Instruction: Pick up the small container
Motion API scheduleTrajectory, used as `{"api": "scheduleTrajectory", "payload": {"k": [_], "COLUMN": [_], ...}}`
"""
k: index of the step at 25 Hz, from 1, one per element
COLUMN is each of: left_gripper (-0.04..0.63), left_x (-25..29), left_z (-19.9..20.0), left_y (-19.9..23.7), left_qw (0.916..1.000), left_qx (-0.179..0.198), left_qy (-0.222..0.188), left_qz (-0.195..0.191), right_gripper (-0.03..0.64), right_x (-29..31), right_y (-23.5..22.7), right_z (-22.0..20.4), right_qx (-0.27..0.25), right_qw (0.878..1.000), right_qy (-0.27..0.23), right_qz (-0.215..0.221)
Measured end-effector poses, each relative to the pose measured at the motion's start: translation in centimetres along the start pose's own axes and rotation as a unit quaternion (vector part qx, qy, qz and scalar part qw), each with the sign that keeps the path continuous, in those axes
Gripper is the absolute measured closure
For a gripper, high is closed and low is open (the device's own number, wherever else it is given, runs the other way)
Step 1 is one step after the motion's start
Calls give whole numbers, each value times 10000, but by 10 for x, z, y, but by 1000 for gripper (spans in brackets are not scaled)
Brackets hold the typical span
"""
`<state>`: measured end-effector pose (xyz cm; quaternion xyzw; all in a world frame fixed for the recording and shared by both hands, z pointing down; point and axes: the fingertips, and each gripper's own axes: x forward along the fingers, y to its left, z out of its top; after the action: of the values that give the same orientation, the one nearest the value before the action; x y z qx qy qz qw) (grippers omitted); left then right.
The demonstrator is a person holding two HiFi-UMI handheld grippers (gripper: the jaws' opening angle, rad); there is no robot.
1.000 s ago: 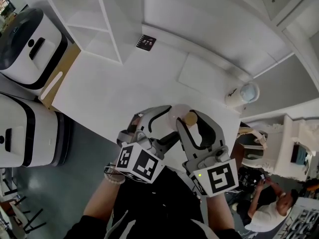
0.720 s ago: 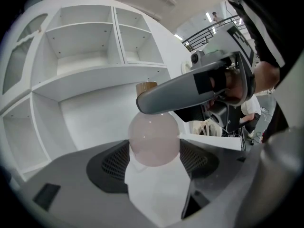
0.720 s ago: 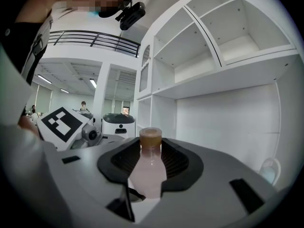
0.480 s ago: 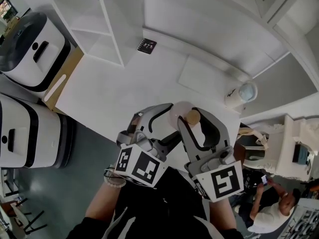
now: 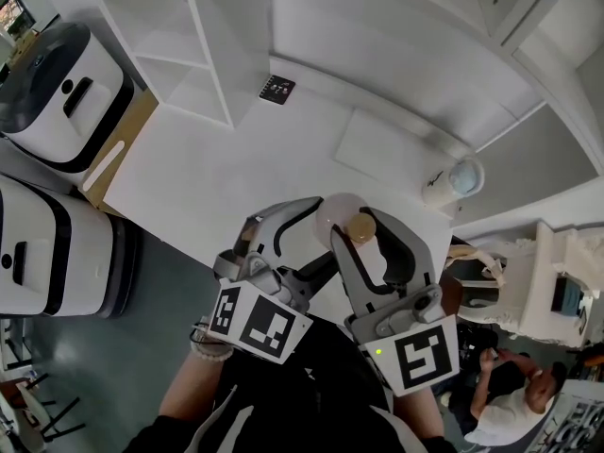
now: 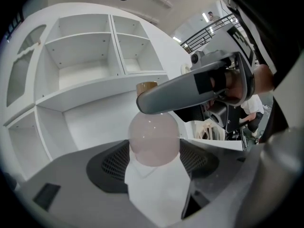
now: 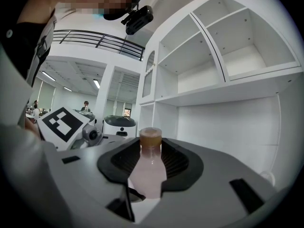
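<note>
The small container (image 5: 342,217) is a pale pink translucent bottle with a tan cap (image 5: 361,226), held above the near edge of the white table (image 5: 217,168). My left gripper (image 5: 324,236) is shut on its round body, which fills the gap between the pads in the left gripper view (image 6: 154,139). My right gripper (image 5: 364,232) is shut on the same bottle. In the right gripper view the container (image 7: 148,170) sits between the pads with its cap (image 7: 150,137) pointing away. The right gripper's finger (image 6: 190,91) crosses above the bottle in the left gripper view.
A white open shelf unit (image 5: 179,36) stands at the table's far left, with a small black card (image 5: 276,87) beside it. A flat white pad (image 5: 377,149) and a white cup (image 5: 456,179) lie at the right. Two white-and-black machines (image 5: 52,83) stand left. A person (image 5: 500,404) sits lower right.
Both grippers keep their hold on the bottle. The pair has drifted slightly, with the left gripper's marker cube lower and further left than before.
</note>
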<state>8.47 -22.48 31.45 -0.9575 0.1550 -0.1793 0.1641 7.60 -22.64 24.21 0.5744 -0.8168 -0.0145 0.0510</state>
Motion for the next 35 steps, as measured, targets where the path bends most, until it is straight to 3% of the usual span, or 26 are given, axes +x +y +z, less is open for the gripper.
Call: {"api": "scheduleTrajectory", "payload": {"k": [35], "left_gripper": [262], "left_x": [8], "left_z": [-3], "left_y": [-7], "left_qw": [9999], "left_qx": [28], "left_qy": [-18], "left_qz": [-95], "right_gripper": [476], "right_x": [-4], "right_y": [-5], "right_z": [-10], "right_qx": [-125], "right_qw": [9998], "right_qy": [129], "right_qz": [-97]}}
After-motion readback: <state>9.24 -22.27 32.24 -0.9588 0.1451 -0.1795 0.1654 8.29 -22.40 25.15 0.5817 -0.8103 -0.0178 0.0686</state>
